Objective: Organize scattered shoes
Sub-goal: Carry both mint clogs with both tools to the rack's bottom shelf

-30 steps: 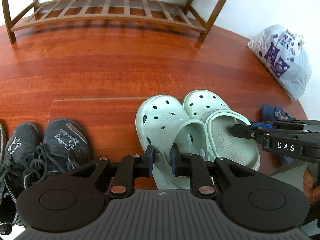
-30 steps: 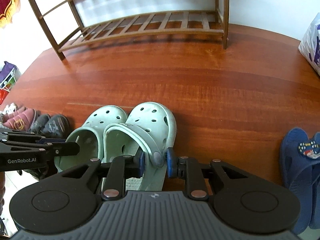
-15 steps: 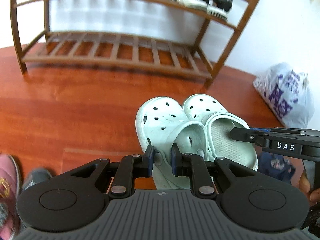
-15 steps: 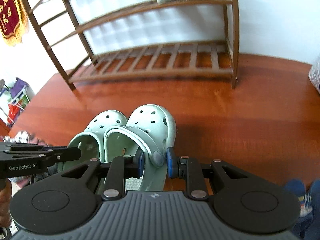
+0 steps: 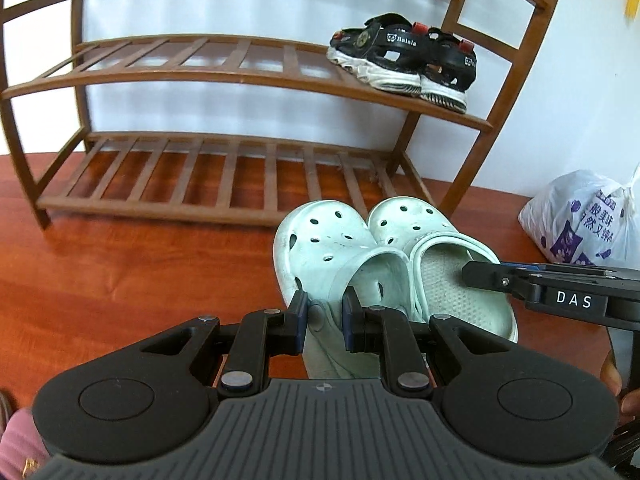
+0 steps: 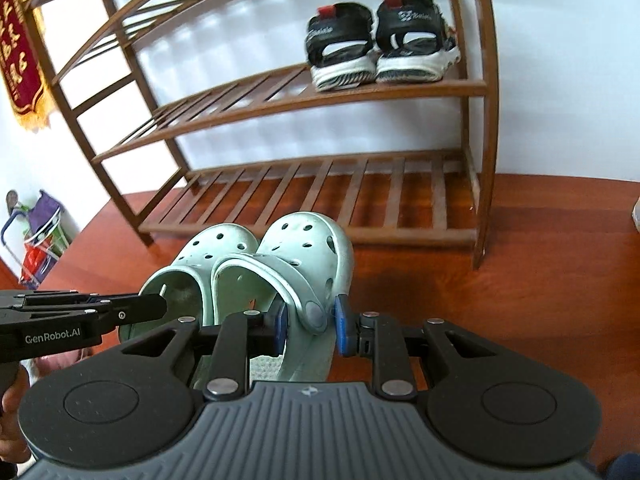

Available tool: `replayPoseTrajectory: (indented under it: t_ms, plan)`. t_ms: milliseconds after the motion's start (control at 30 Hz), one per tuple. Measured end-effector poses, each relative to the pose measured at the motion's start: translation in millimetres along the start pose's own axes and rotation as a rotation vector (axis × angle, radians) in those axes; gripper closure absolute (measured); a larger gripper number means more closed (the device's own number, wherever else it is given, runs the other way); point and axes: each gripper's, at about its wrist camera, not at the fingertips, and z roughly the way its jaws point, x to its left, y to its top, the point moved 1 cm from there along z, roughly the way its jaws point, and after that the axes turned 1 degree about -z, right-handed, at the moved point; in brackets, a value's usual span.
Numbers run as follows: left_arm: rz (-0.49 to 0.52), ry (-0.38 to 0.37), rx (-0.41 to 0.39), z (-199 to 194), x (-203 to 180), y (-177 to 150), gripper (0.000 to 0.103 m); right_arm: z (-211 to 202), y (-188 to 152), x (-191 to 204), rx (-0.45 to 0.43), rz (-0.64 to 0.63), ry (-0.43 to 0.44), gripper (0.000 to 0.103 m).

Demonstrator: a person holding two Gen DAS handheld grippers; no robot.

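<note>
Since the earlier frame we have carried both clogs up off the floor toward the rack (image 5: pixel 248 76). Our left gripper (image 5: pixel 323 316) is clamped on the left clog (image 5: pixel 320 240) at its strap rivet; our right gripper (image 6: pixel 308 320) pinches the right clog (image 6: pixel 312 248) likewise. Both are pale mint foam, rounded and perforated. On the slatted wooden rack's middle shelf sit black sandals (image 5: pixel 404 60) marked "Balala". A tied plastic bag (image 5: pixel 580 220) lies nearby.

"Balaia" marks a strap of the black sandals (image 5: pixel 404 60) on the rack (image 5: pixel 240 76). "DAS" labels the right gripper (image 5: pixel 480 276), "GenRobot.AI" the left gripper (image 6: pixel 148 306). Chinese print on the far-right bag (image 5: pixel 580 220) stays unreadable.
</note>
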Motion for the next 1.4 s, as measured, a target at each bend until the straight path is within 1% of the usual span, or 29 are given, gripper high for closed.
replayPoseTrajectory:
  t_ms: [300, 500, 633, 800, 867, 933, 967, 1000, 1033, 1100, 1133, 1167, 1233, 1400]
  plan:
    - [0.047, -0.032, 0.018, 48.2, 0.7, 30.0, 0.084, 28.3, 20.8, -20.9, -0.032, 0.038, -0.072, 0.076]
    - [0.067, -0.06, 0.037, 91.2, 3.7, 47.7, 0.083, 58.6, 27.6, -41.3, -0.026, 0.071, -0.111, 0.075]
    - [0.097, -0.059, 0.047, 119.8, 0.3, 55.0, 0.083, 80.6, 31.3, -55.8, -0.017, 0.093, -0.132, 0.075]
    - [0.083, -0.065, 0.066, 158.4, 1.7, 65.3, 0.081, 108.7, 38.2, -72.6, -0.013, 0.099, -0.138, 0.074]
    - [0.083, -0.062, 0.062, 167.0, 1.5, 68.0, 0.08, 116.3, 44.5, -75.1, -0.039, 0.082, -0.135, 0.078]
    - [0.077, -0.062, 0.06, 176.1, 2.0, 71.7, 0.081, 123.9, 50.8, -77.5, -0.063, 0.065, -0.132, 0.078]
    - [0.06, -0.064, 0.074, 184.2, 4.0, 73.6, 0.081, 127.0, 53.7, -76.2, -0.064, 0.048, -0.147, 0.078]
    - [0.05, -0.063, 0.085, 189.1, 5.5, 74.0, 0.081, 134.5, 58.6, -76.7, -0.058, 0.033, -0.171, 0.077]
    - [0.038, -0.059, 0.096, 194.9, 7.5, 73.2, 0.081, 140.7, 61.4, -80.7, -0.051, 0.051, -0.174, 0.078]
    - [0.022, -0.05, 0.113, 203.1, 10.5, 70.6, 0.082, 151.1, 61.1, -91.0, -0.024, 0.107, -0.148, 0.079]
    - [0.013, -0.049, 0.124, 207.4, 11.7, 68.8, 0.082, 151.6, 60.7, -91.3, -0.02, 0.114, -0.146, 0.079]
    - [0.01, -0.047, 0.132, 211.0, 11.8, 67.1, 0.081, 157.6, 57.2, -94.9, -0.006, 0.133, -0.139, 0.079]
    - [0.023, -0.033, 0.133, 215.4, 10.3, 67.1, 0.081, 168.6, 50.4, -96.8, 0.012, 0.126, -0.154, 0.079]
    - [0.011, -0.023, 0.141, 227.2, 13.1, 74.6, 0.081, 186.3, 42.0, -104.1, 0.028, 0.163, -0.155, 0.08]
